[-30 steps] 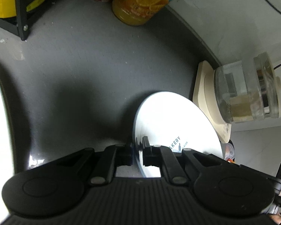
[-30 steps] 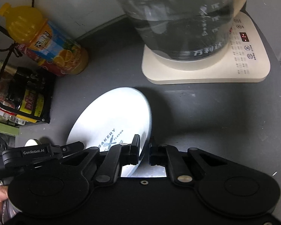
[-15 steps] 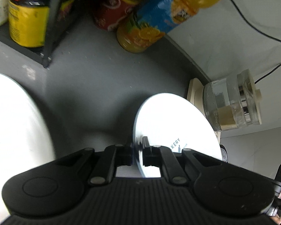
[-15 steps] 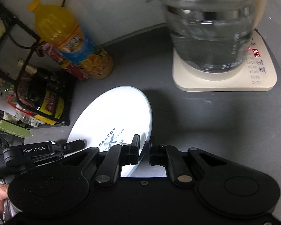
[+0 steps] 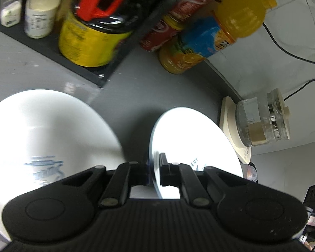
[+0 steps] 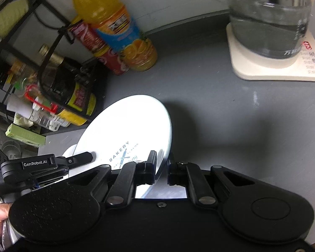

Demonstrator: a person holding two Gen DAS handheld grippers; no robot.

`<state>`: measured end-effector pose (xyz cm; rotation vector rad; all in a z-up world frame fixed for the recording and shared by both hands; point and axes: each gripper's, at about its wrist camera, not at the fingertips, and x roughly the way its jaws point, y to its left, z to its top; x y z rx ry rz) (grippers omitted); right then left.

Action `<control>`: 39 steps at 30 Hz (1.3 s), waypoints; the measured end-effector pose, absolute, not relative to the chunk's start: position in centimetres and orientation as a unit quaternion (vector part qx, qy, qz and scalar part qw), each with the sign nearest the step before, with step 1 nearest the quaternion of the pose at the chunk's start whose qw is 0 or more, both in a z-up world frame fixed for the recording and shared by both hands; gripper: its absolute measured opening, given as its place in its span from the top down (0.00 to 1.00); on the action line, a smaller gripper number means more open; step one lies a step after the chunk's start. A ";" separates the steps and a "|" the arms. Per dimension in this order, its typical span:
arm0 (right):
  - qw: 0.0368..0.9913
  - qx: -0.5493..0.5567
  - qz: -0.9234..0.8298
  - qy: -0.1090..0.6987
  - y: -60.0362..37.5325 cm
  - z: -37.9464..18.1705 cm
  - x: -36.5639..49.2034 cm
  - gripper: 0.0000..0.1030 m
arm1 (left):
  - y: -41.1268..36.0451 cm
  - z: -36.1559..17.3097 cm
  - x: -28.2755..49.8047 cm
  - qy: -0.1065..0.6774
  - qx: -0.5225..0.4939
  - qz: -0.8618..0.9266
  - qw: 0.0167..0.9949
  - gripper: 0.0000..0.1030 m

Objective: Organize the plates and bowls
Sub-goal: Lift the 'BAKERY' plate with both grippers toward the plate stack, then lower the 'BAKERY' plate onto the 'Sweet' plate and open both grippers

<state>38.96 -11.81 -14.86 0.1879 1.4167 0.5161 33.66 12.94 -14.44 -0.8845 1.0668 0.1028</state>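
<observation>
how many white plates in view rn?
2. One plate is clamped at opposite rims by the left gripper and right gripper; the other lies on the counter, left. More may be hidden.

Dim fisheye views, blown-out plates (image 5: 195,138), motion blur.

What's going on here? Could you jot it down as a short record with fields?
Held item: white plate printed "BAKERY", tilted on edge
Left gripper: jaws shut on plate rim
Right gripper: jaws shut on opposite rim
Nearby dish: second white plate on the grey counter
Background: orange juice bottle, glass kettle, condiment rack
</observation>
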 end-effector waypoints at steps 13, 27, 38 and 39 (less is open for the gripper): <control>0.712 0.074 0.244 0.654 -7.1 -15.5 34.8 0.90 | 17.8 -15.6 28.8 0.498 -0.419 0.060 0.757 0.94; 0.707 0.079 0.246 0.658 -4.5 -16.1 32.3 0.90 | 20.5 -17.1 25.6 0.502 -0.424 0.064 0.751 0.94; 0.701 0.072 0.250 0.664 -2.5 -17.0 30.4 0.90 | 22.4 -18.5 23.3 0.515 -0.425 0.076 0.740 0.94; 0.700 0.071 0.250 0.665 -2.3 -17.1 30.3 0.90 | 22.5 -18.7 23.2 0.517 -0.424 0.077 0.740 0.94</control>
